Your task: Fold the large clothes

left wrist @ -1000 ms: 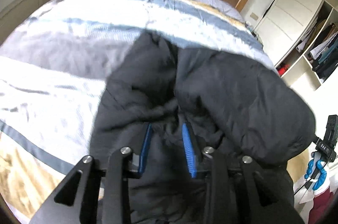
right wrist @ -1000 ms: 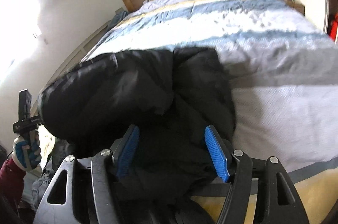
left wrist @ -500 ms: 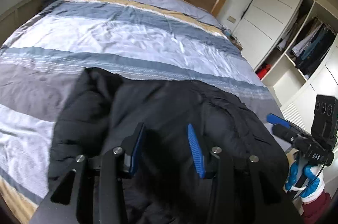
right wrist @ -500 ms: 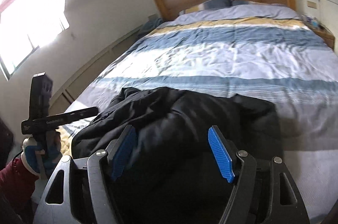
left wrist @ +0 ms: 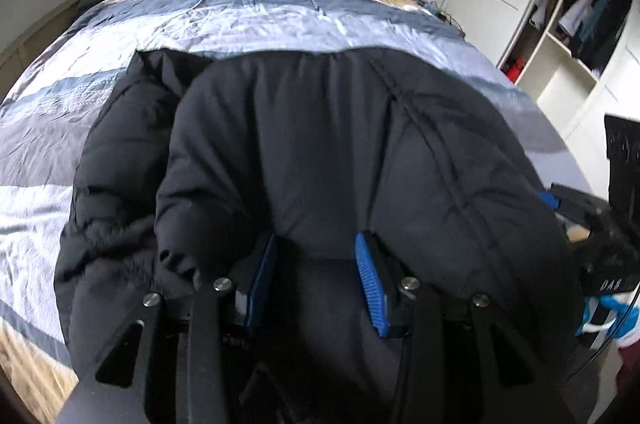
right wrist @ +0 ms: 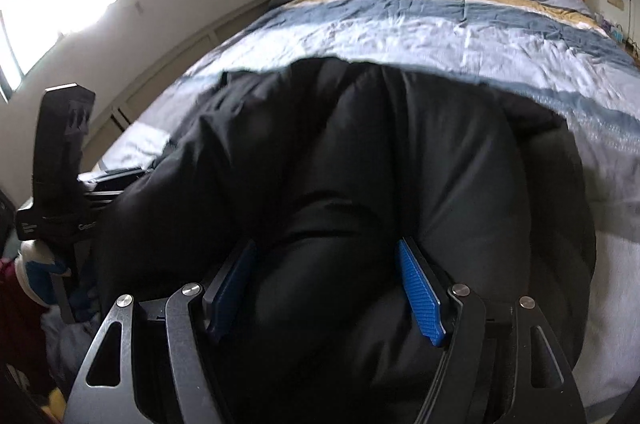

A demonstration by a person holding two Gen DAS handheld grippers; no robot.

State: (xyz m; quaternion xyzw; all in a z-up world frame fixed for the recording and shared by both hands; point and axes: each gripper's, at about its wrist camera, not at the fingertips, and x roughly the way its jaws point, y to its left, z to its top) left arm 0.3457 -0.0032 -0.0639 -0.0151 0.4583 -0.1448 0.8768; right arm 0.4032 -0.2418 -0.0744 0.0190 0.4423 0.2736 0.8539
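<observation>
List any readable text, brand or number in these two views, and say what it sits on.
"DAB": white letters on the right tongs, on the black body, seen from the left wrist view; whatever follows is cut off.
"Cen": on the left tongs' handle bar, in the right wrist view; the rest is hidden behind the black jacket.

Black jacket (left wrist: 320, 144), blue-striped duvet (left wrist: 260, 8)

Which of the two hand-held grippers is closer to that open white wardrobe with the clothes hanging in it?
The right hand-held gripper. In the left view it sits at the black padded jacket's wardrobe-side edge, with the open white wardrobe just beyond. The left hand-held gripper works the jacket's far side.
</observation>
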